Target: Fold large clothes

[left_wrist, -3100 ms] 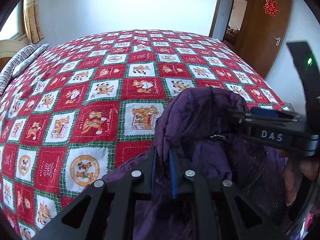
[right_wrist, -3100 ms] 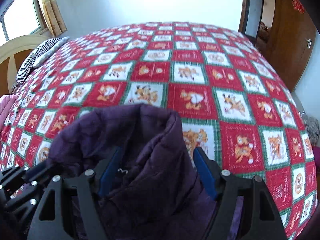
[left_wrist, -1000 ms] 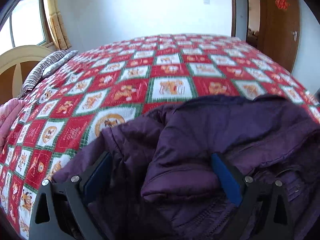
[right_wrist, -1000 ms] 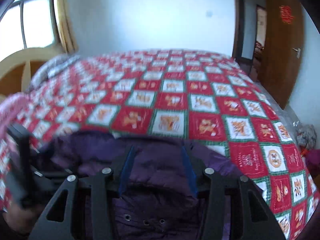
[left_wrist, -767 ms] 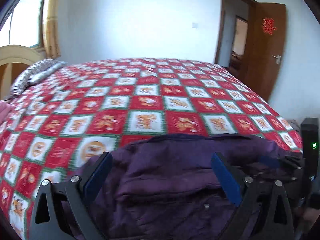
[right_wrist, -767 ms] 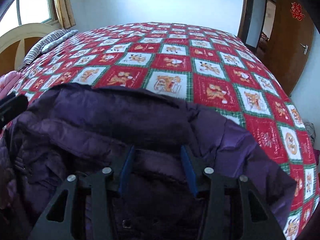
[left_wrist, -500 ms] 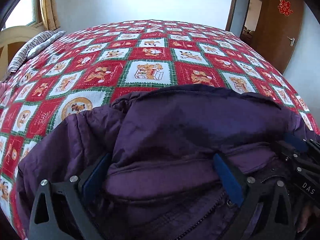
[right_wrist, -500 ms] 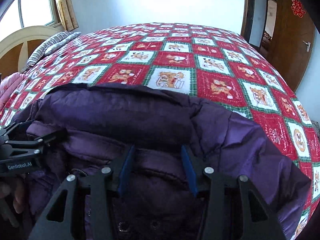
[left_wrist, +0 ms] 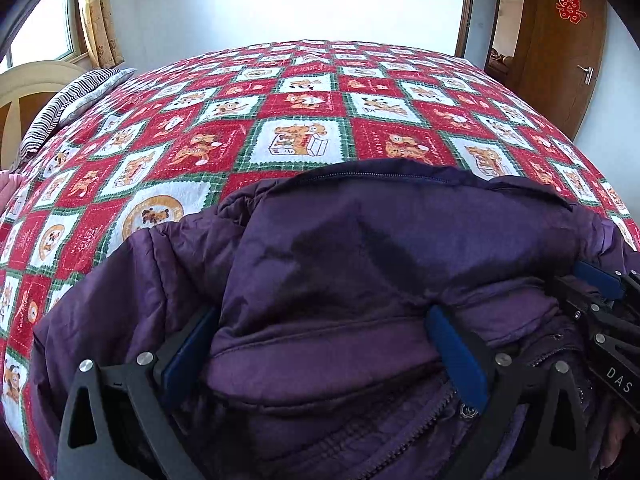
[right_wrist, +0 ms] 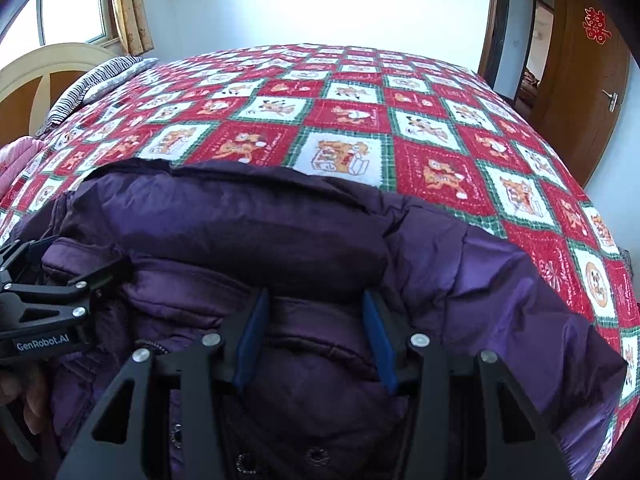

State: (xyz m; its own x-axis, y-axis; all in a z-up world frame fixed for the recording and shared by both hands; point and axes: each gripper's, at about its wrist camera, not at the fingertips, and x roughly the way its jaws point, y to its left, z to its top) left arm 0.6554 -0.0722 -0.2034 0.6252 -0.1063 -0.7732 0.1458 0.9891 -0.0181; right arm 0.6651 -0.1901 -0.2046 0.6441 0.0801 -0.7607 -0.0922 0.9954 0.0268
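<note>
A dark purple padded jacket (left_wrist: 360,264) lies spread on the near edge of the bed, its hood or collar toward the far side; it also fills the lower half of the right wrist view (right_wrist: 280,240). My left gripper (left_wrist: 320,344) is wide open, its blue pads (left_wrist: 456,352) astride a thick fold of the jacket. My right gripper (right_wrist: 314,336) is partly open, its pads (right_wrist: 376,340) on either side of a padded ridge. Each gripper shows in the other's view, the right at the edge of the left wrist view (left_wrist: 600,300), the left in the right wrist view (right_wrist: 48,300).
The bed carries a red, white and green checked blanket with cartoon animals (left_wrist: 304,112). A striped pillow (left_wrist: 68,108) and a curved headboard (right_wrist: 52,76) are at the left. A brown door (left_wrist: 568,40) stands at the right. Pink fabric (right_wrist: 16,160) lies at the left edge.
My left gripper has let go of the jacket and opened wide. The jacket went from bunched up to spread flat across the bed's near edge. The right gripper's jaws narrowed somewhat.
</note>
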